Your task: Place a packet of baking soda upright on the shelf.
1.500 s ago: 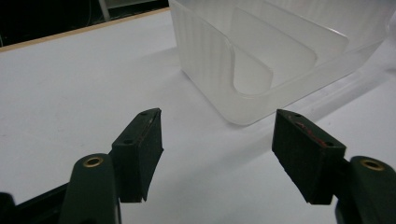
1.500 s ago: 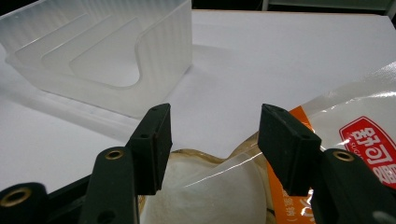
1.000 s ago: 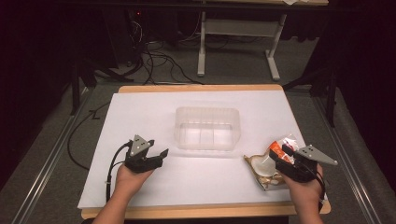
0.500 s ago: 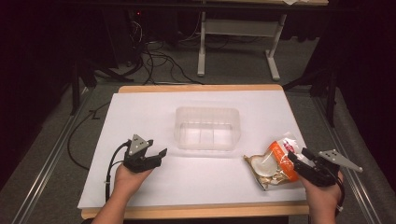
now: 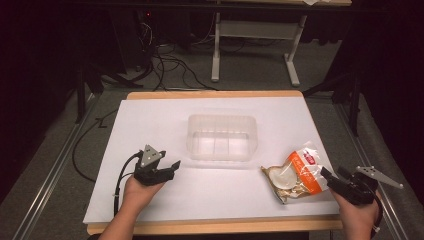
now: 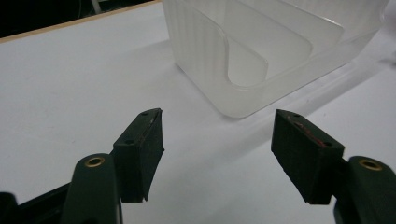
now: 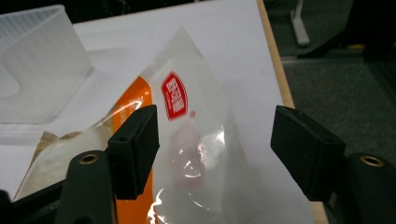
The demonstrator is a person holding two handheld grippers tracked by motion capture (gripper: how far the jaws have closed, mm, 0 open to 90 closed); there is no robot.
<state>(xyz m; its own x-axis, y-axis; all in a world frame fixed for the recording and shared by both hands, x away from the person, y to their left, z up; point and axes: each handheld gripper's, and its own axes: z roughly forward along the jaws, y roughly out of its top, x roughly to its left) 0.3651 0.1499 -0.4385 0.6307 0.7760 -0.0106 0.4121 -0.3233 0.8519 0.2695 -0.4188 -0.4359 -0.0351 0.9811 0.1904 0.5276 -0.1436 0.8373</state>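
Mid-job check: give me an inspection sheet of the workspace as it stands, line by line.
Surface: white sheet over a wooden table, flat.
Job's things: clear plastic container at centre, empty; snack bag lying flat to its right.
Clutter: nothing seen.
Grippers: left gripper open, resting on the sheet, nothing between its jaws; right gripper open at the bag's corner, jaws just opened, not pressing on the bag.
Cables: left gripper cable loops off the table edge; black cables on the floor behind.
Surroundings: grey table frame, dark room.

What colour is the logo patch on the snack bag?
Red with white lettering on the snack bag, clearest in the right gripper view.
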